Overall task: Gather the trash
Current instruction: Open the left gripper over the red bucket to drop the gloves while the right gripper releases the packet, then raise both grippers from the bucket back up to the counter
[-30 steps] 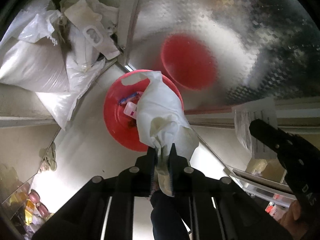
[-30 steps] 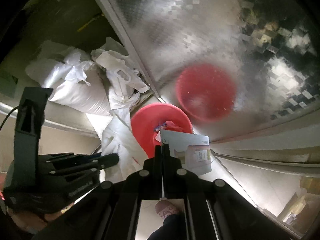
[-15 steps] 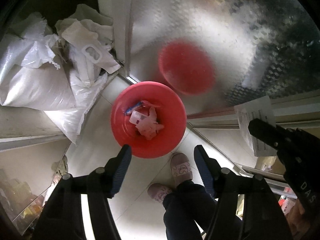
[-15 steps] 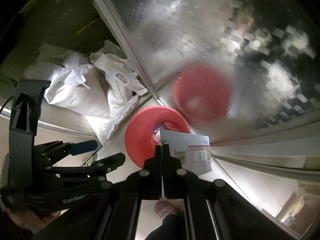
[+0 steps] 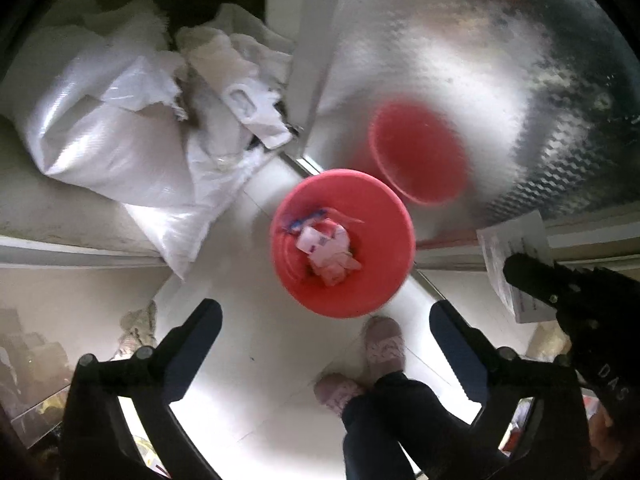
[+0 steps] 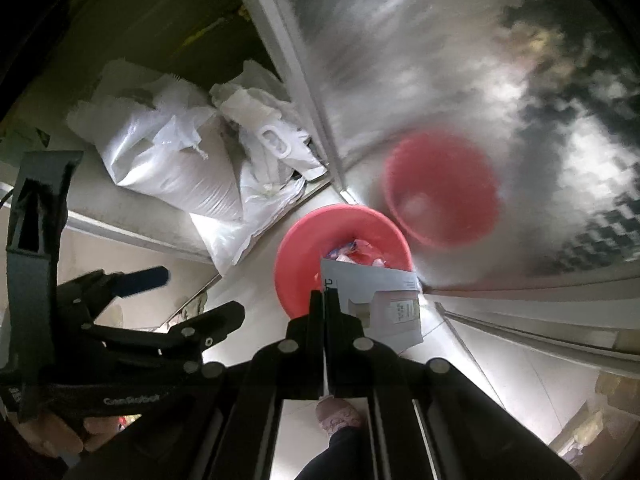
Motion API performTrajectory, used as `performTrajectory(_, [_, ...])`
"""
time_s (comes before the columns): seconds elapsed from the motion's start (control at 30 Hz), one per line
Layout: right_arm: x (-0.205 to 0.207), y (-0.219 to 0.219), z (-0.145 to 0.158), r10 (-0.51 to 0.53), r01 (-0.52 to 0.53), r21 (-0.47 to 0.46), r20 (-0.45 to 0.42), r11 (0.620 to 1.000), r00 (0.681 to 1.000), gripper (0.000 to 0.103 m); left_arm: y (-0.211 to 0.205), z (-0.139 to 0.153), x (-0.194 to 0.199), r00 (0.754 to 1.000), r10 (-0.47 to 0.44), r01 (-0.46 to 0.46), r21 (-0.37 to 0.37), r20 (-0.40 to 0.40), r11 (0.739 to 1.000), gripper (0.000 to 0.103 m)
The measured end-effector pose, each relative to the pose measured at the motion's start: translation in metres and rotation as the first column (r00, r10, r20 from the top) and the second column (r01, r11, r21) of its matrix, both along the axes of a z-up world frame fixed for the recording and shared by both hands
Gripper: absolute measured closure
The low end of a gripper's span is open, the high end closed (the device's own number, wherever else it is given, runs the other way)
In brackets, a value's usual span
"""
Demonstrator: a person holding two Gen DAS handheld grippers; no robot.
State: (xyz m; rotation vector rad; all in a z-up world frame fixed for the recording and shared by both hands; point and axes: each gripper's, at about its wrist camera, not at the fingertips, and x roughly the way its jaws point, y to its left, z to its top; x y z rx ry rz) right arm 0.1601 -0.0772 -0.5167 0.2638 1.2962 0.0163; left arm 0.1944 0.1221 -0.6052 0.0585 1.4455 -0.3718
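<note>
Spreading its jaws with nothing between them, your left gripper point(image 5: 326, 312) hung over the round red plastic bin point(image 5: 372, 276) holding crumpled white trash point(image 5: 330, 254), while your right gripper point(image 6: 325, 298) clamped a white paper sheet point(image 6: 380, 300)

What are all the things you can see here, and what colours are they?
bucket: one, red, on the pale floor below both claws
trash: several scraps, white and pink, inside the bucket
paper sheet: one, white-grey, pinched in the right claw
bags: a heap, white, upper left beside the metal panel
metal panel: one, shiny, reflecting the bucket
slippers: two, pink, on the person's feet
left claw: black, jaws opening, nothing between them
right claw: black, shut on the paper sheet
</note>
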Motion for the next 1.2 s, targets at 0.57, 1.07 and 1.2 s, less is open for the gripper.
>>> performTrajectory(0.57, [0.012,0.021,-0.028,0.11,-0.112,-0.052,-0.032,0.992,0.993,0.101,0.021,-0.014,-0.009,0.997,0.077,-0.076,0.022,-0.025,0.997,0.0])
performTrajectory(1.07, [0.001,0.021,0.016,0.163,-0.155,-0.205,0.021,0.966,0.986,0.018,0.043,0.05,-0.022,0.987,0.156,-0.159,0.074,0.051,0.985,0.0])
performTrajectory(1.2, [-0.007,0.027,0.055,0.172,-0.151,-0.262,0.058,0.953,0.983,0.008,0.052,0.101,-0.032,0.98,0.171,-0.179,0.077,0.104,0.981,0.0])
